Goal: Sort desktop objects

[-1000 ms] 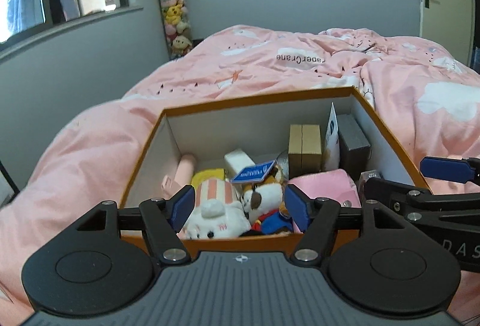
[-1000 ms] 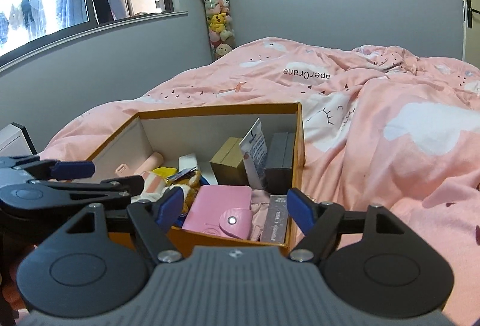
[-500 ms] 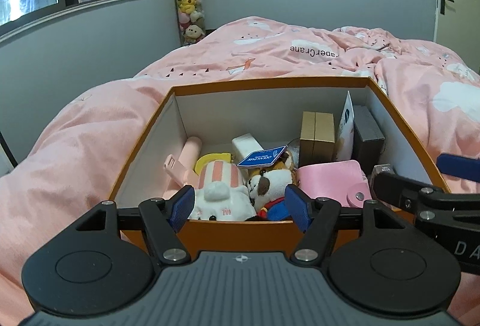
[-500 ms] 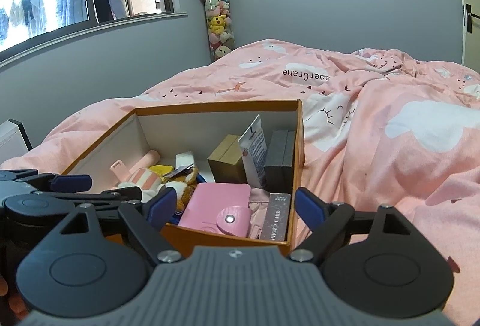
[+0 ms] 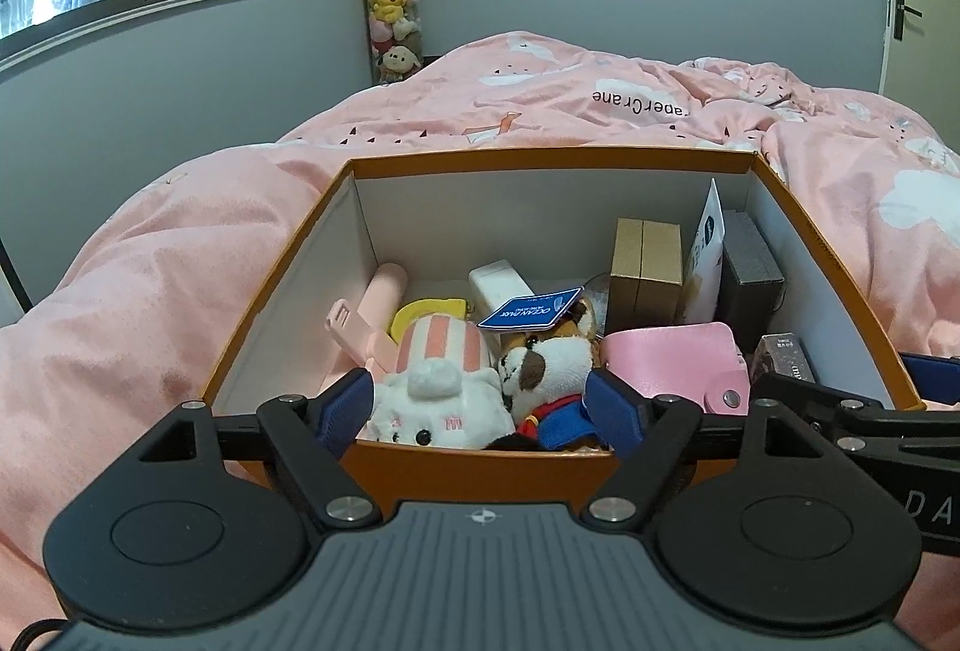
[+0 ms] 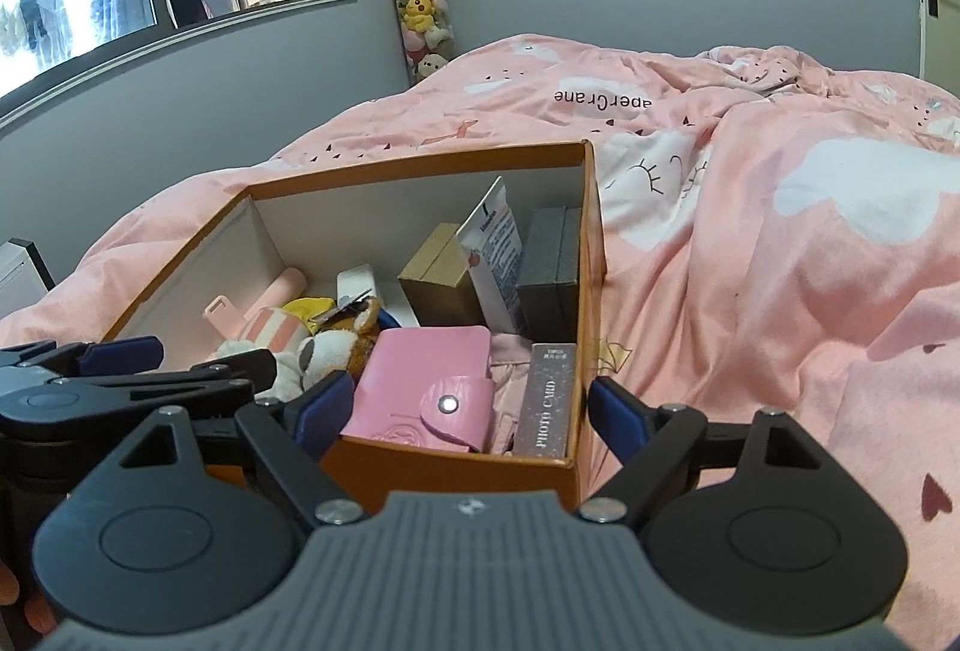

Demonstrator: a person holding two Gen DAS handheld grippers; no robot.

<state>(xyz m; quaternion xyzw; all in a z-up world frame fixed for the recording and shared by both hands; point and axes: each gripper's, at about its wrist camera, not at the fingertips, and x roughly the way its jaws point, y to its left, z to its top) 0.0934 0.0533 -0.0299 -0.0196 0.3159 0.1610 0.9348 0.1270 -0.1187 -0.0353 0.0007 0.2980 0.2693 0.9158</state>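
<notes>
On quilted bedding, rectangular cardboard box, fuzzy plush

The open orange cardboard box on the pink bed cover is packed along its front and right side. Only its back left corner has bare room. Right of the box, the bed is clear.

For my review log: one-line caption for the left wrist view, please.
Left gripper opening, empty, before an orange box of plush toys and a pink wallet on a pink duvet.
</notes>
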